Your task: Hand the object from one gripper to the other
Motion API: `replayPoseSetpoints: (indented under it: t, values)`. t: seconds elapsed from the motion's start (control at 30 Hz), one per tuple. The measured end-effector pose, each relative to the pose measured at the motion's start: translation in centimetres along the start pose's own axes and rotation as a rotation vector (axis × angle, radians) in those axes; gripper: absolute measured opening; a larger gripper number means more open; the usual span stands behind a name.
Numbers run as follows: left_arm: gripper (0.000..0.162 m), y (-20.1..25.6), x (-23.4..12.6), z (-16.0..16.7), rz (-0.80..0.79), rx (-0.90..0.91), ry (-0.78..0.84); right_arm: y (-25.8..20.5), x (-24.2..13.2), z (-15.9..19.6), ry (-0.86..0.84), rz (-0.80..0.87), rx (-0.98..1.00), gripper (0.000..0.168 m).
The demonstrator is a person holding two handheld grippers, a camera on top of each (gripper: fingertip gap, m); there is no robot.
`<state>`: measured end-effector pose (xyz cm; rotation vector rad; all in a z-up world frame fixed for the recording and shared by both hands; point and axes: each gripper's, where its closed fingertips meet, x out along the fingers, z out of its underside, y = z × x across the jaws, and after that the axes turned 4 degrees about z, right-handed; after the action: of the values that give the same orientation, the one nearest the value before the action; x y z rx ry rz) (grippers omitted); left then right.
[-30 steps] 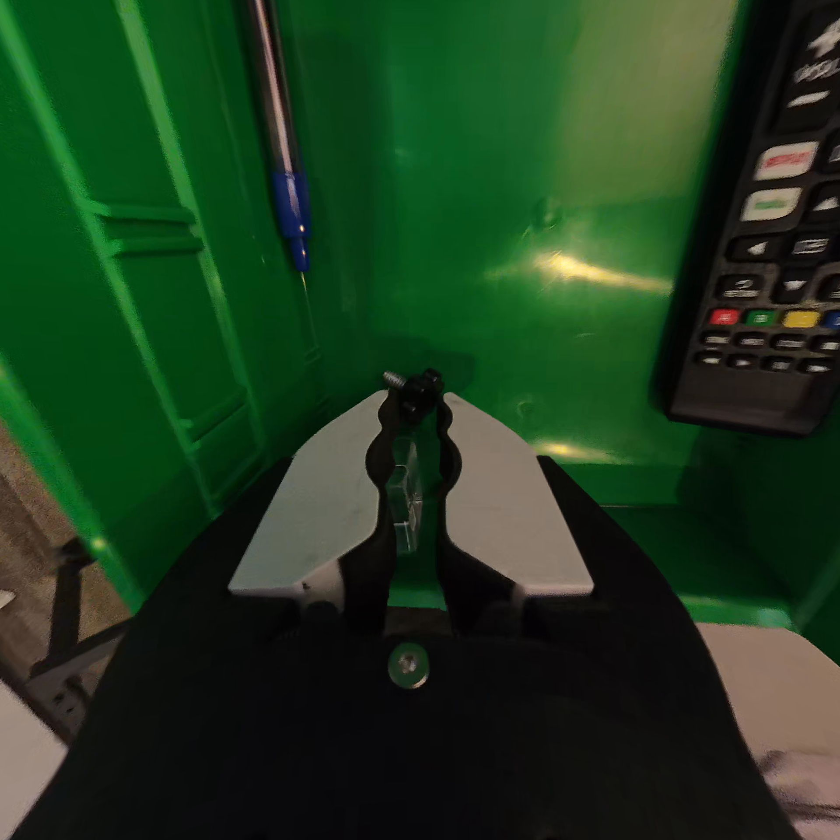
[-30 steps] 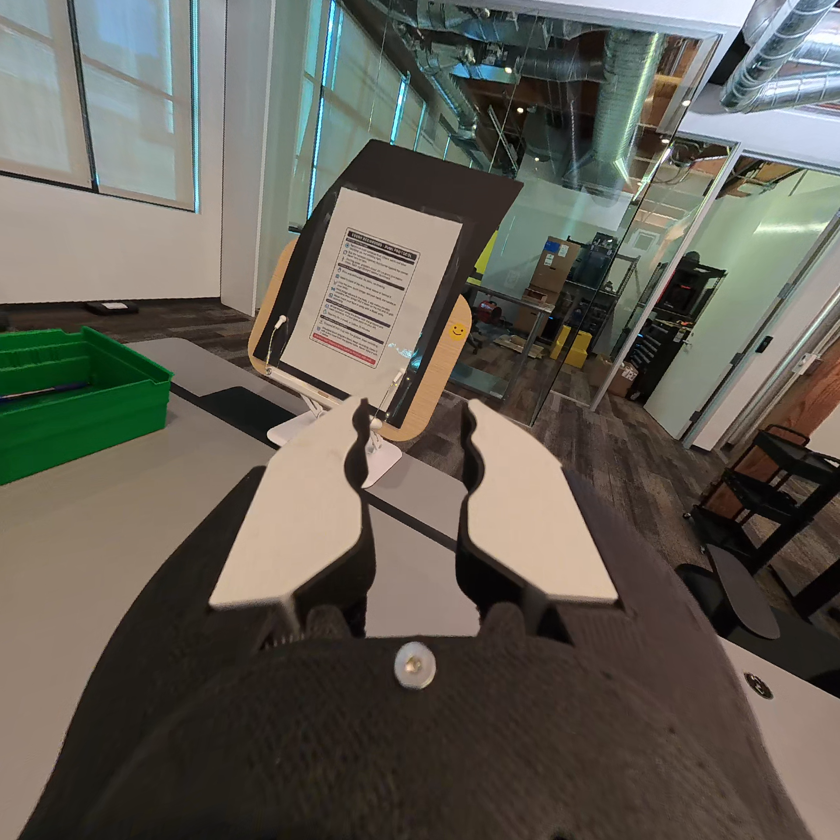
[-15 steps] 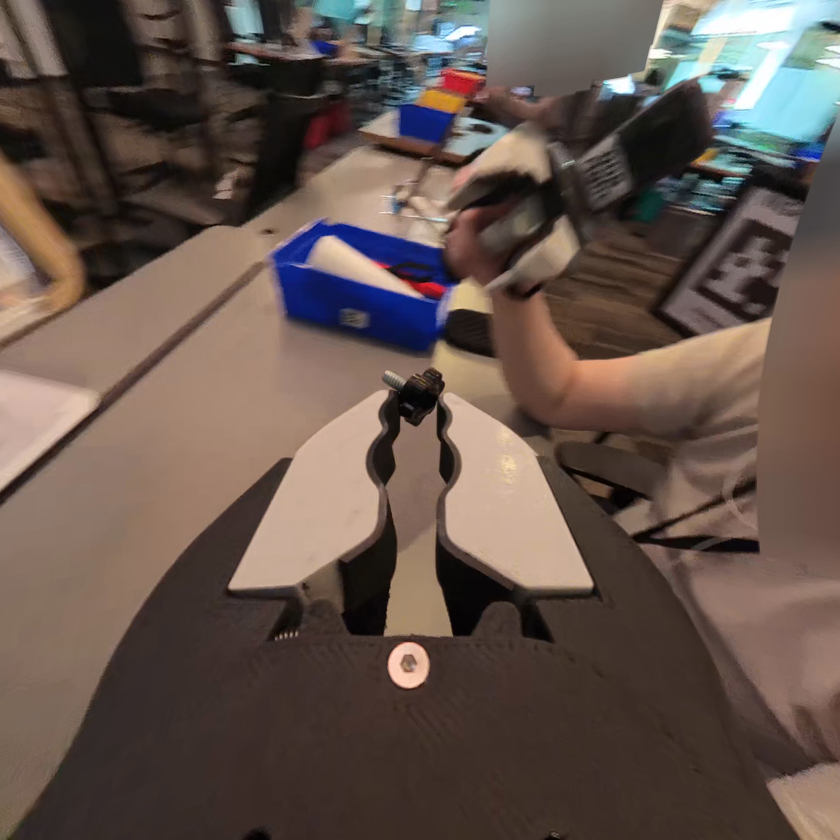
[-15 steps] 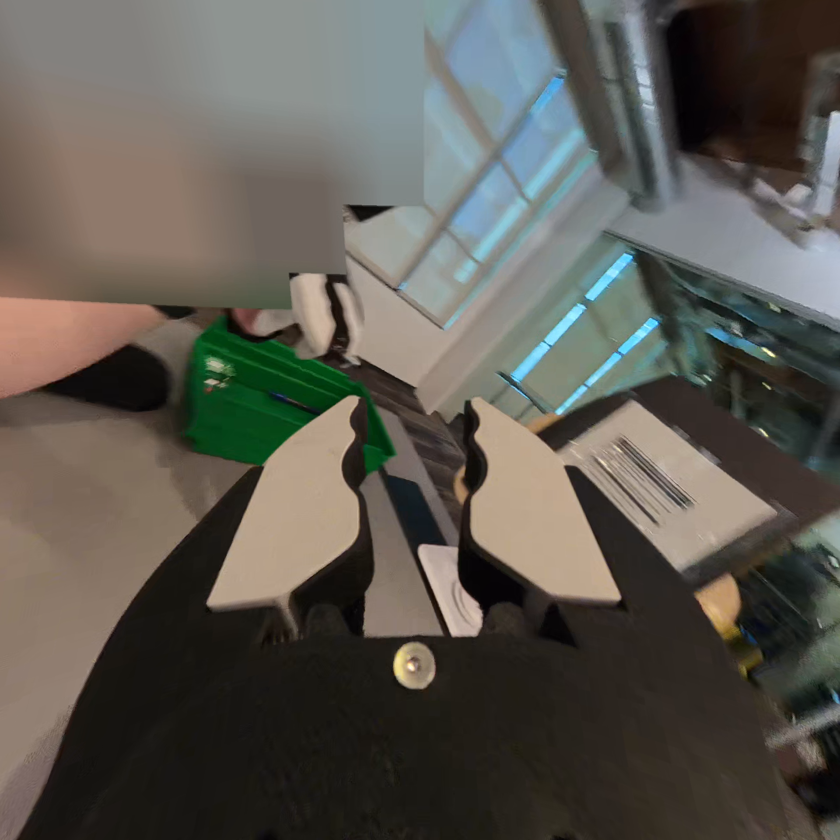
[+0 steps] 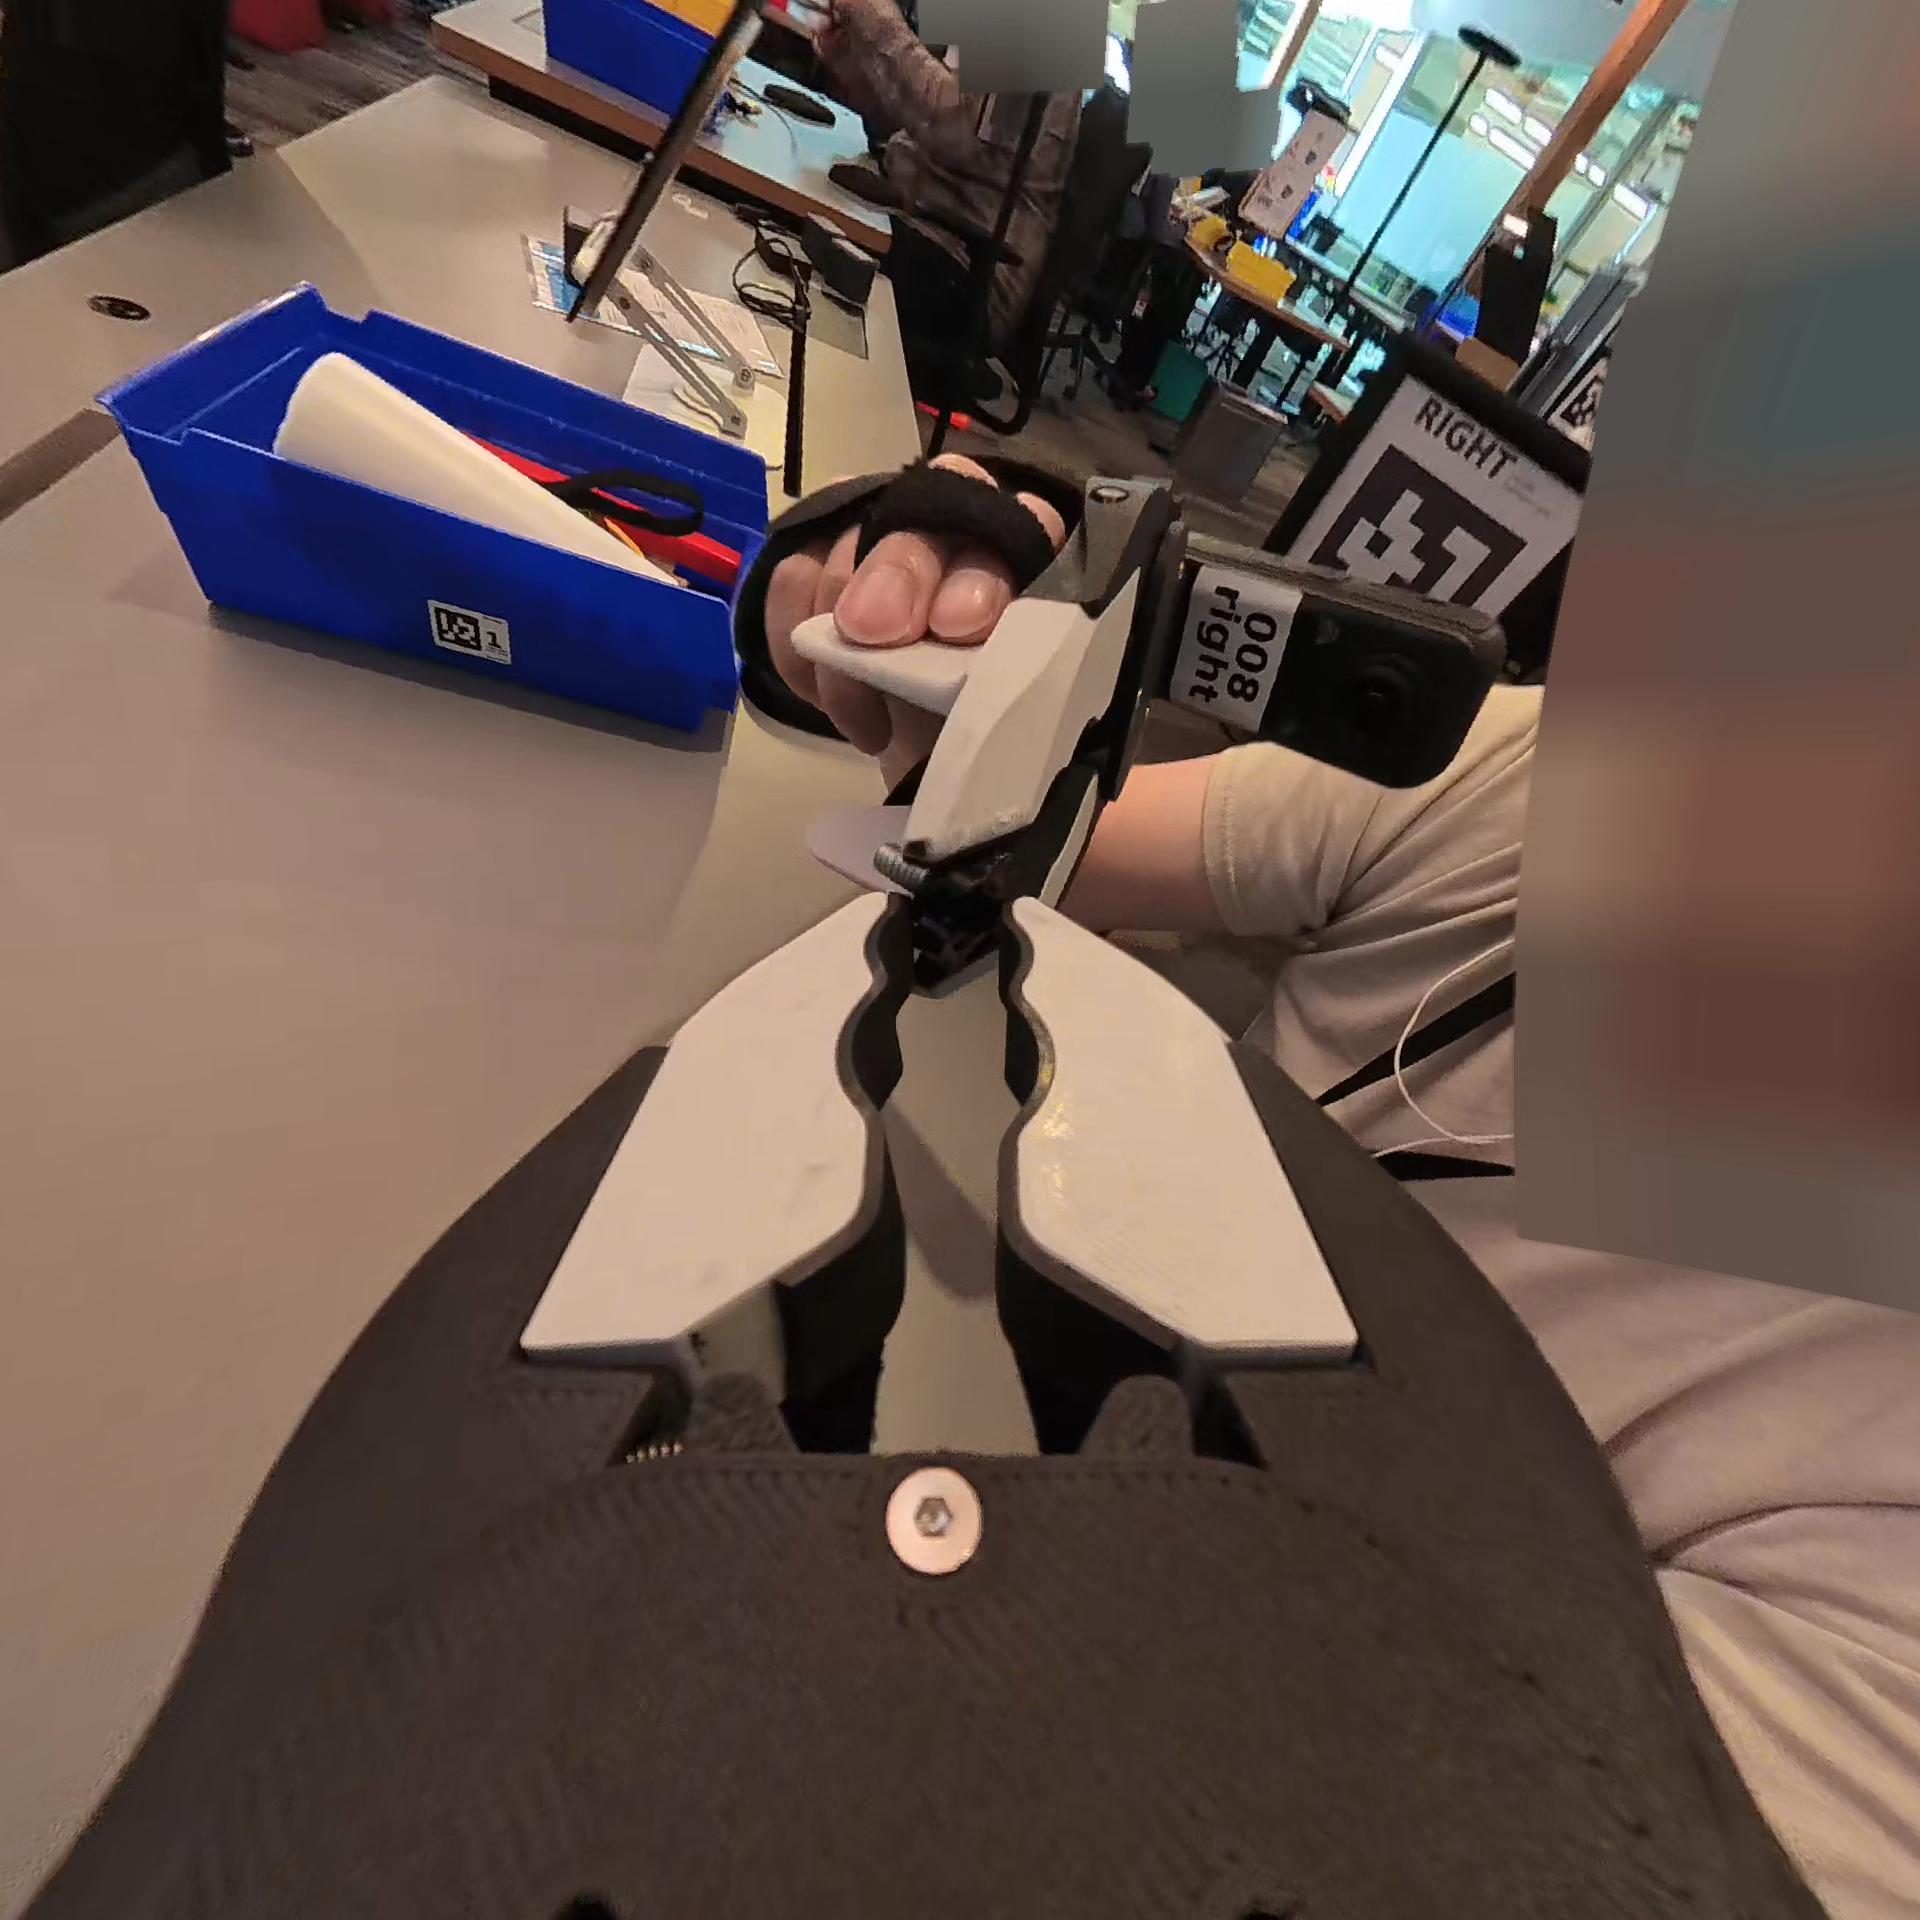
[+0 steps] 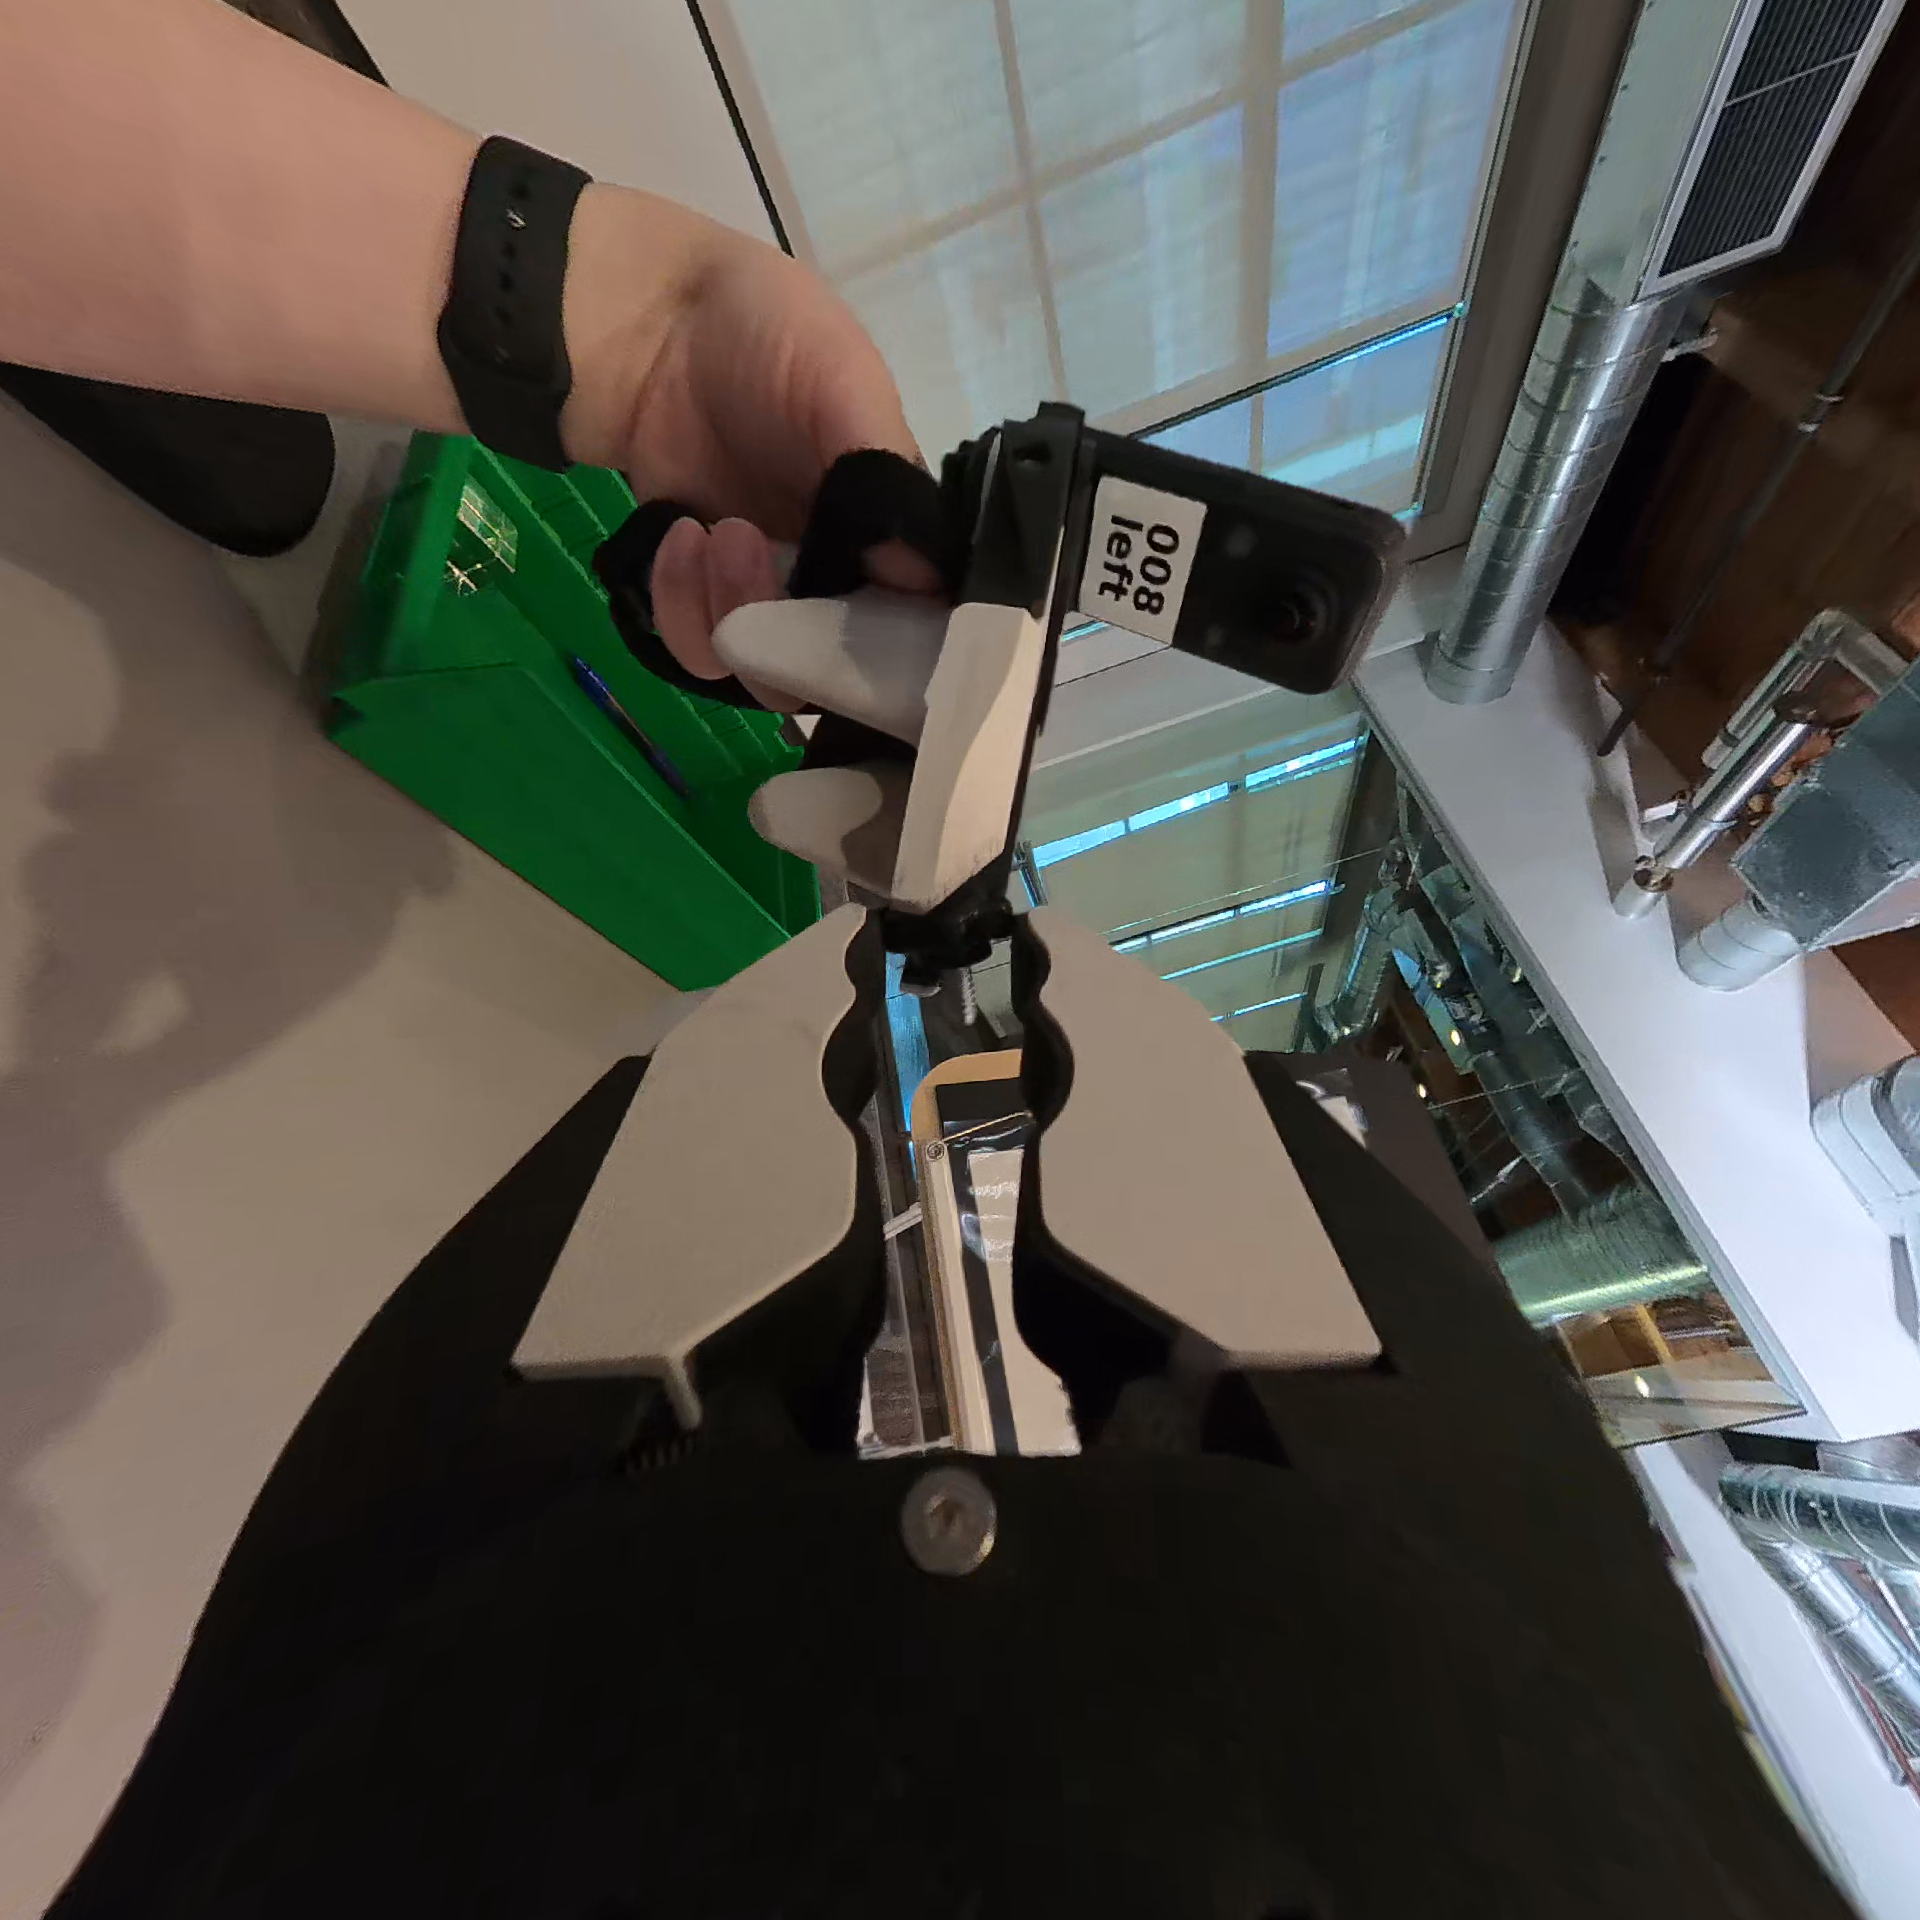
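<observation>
The object is a small black knob with a silver threaded screw [image 5: 948,906]. My left gripper [image 5: 943,920] is shut on it at the fingertips and holds it in the air above the grey table [image 5: 312,935]. My right gripper [image 6: 943,925] meets the left one tip to tip. Its jaws are narrowed around the same knob [image 6: 948,923] and appear to touch it on both sides. The right gripper shows side-on in the left wrist view [image 5: 961,847], and the left gripper in the right wrist view [image 6: 935,883]. A hand holds each one.
A blue bin [image 5: 416,582] with a white cone and red items stands on the table to the left. A green bin [image 6: 551,748] with a blue pen lies behind the left hand. A document stand [image 6: 977,1174] shows between the right fingers.
The left gripper carried the knob out of the green bin and across the table. Both grippers swung to face each other, and the right jaws narrowed around the knob.
</observation>
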<state>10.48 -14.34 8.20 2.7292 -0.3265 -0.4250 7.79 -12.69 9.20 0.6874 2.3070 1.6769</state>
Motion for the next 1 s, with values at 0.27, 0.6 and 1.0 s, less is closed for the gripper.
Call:
replayPoseSetpoints:
  t: [0.27,0.6,1.0]
  values:
    - [0.073,-2.9,-4.1,-4.1,-0.464,0.335,0.182,4.3,0.2,0.8,0.177,-0.077,1.013,0.024]
    - [0.068,-2.2,-1.5,-5.2,-0.887,1.010,0.067,4.0,0.5,2.4,0.370,-0.633,2.153,0.023]
    - [0.026,-3.6,-0.7,-3.8,-0.903,1.147,-0.024,2.7,0.5,1.6,0.305,-0.707,2.105,0.023]
